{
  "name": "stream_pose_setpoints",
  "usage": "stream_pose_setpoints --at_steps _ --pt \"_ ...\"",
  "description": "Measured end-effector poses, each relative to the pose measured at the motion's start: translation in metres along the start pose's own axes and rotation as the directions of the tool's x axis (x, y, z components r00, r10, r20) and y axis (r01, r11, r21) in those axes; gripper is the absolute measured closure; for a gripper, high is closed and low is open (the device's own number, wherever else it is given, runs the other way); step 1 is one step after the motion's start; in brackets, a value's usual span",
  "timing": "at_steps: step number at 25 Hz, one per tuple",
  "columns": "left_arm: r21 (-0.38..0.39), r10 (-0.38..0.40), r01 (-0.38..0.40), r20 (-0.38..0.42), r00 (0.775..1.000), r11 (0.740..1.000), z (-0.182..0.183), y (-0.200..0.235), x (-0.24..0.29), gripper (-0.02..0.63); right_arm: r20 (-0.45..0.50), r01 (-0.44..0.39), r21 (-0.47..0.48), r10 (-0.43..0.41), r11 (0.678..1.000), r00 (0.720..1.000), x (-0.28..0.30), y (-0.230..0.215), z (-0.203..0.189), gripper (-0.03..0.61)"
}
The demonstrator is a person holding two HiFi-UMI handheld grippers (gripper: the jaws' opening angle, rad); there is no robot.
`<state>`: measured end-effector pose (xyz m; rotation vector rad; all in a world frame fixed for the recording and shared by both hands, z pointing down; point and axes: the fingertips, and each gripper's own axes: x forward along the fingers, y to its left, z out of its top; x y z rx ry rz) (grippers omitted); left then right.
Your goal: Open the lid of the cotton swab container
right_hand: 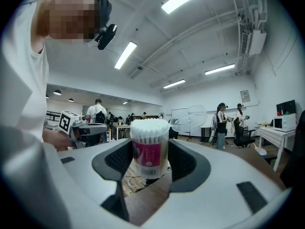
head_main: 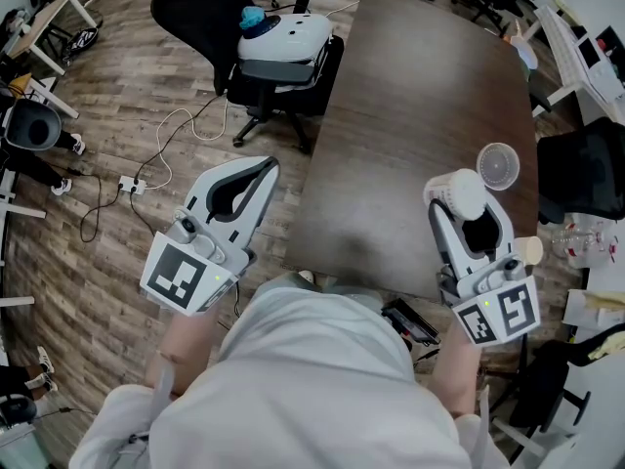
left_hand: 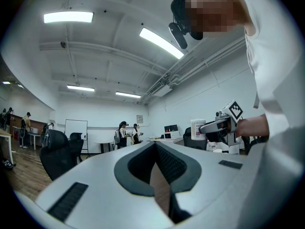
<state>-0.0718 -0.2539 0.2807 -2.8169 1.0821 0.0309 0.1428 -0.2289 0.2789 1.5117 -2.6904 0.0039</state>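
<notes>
The cotton swab container (right_hand: 149, 144), a clear tub with a pink label, packed with white swabs, stands upright between the jaws of my right gripper (right_hand: 150, 165), which is shut on its sides. Its clear round lid (right_hand: 191, 118) is flipped open and hangs off to one side. From the head view, the container (head_main: 459, 193) and its lid (head_main: 498, 167) sit above the near right part of the dark table (head_main: 420, 86), held by the right gripper (head_main: 463, 211). My left gripper (head_main: 262, 172) hovers left of the table edge, over the floor, shut and empty; its jaws meet (left_hand: 155, 149).
An office chair carrying a white device (head_main: 286, 39) stands by the table's far left side. Cables and a power strip (head_main: 132, 185) lie on the wooden floor. A black chair (head_main: 586, 174) and plastic bottles (head_main: 584, 236) crowd the right. People stand in the background.
</notes>
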Motion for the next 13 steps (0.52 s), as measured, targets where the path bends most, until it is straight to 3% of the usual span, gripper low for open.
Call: stream_pose_setpoints --at_steps 13 --pt "0.002 0.006 -0.006 0.0 1.0 1.0 -0.0002 -0.0013 -0.0025 0.601 0.002 -0.01 0.0 0.01 1.0 1.0 0.0002 0.004 -0.0005 0.337"
